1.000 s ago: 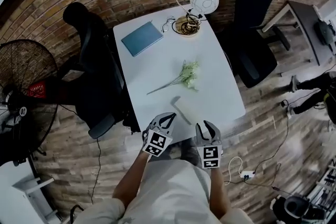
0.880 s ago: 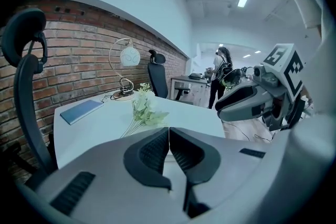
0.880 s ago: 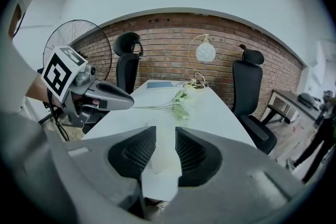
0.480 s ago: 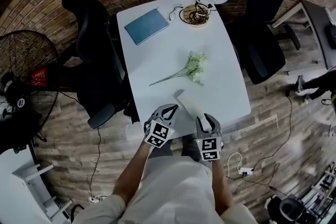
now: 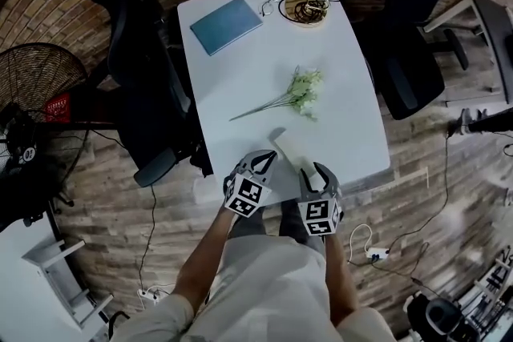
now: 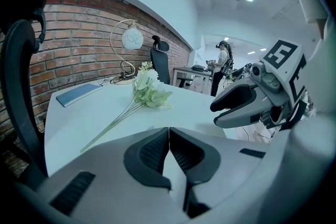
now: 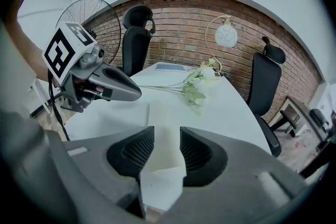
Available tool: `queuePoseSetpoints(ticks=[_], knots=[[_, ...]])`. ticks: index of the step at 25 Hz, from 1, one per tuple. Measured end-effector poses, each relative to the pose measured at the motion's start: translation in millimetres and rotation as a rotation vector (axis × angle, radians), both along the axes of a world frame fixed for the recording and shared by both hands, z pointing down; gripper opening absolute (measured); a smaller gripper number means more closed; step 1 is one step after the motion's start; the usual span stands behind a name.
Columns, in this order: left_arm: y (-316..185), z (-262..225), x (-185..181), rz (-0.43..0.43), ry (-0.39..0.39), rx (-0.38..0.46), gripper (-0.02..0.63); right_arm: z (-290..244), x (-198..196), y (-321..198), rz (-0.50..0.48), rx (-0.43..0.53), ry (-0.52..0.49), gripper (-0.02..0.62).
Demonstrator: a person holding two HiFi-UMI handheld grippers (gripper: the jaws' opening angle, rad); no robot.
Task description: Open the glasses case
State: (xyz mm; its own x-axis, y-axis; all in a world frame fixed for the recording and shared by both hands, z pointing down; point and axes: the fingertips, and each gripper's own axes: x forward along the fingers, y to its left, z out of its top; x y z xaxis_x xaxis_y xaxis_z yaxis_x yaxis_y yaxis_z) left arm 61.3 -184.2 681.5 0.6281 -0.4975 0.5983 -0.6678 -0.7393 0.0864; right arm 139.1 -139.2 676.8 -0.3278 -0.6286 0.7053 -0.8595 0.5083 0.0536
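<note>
Straddling glasses case, right gripper fingers just opening, left gripper fingers together

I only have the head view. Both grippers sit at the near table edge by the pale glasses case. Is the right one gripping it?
Observer: No. The right gripper view shows the right gripper with jaws apart, having just been opening. The glasses case shows in the gap, and neither jaw appears to press on it.
Operator: And the left one?
Observer: In its own view the left gripper is shut, tips together, with nothing between them.
</note>
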Motion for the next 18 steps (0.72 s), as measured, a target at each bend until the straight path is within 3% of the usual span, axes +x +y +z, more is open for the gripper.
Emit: queuePoseSetpoints(ticks=[5,18], knots=[[0.1,10.2,1.0,-0.004,-0.01,-0.021,0.008,10.1,-1.1,-2.4,-0.02,-0.02,0.02,0.149],[-5.5,26.6,2.0,-0.022,-0.028,-0.054,0.008,33.5,-11.3,-8.2,-0.074,-0.08,0.027,0.265]])
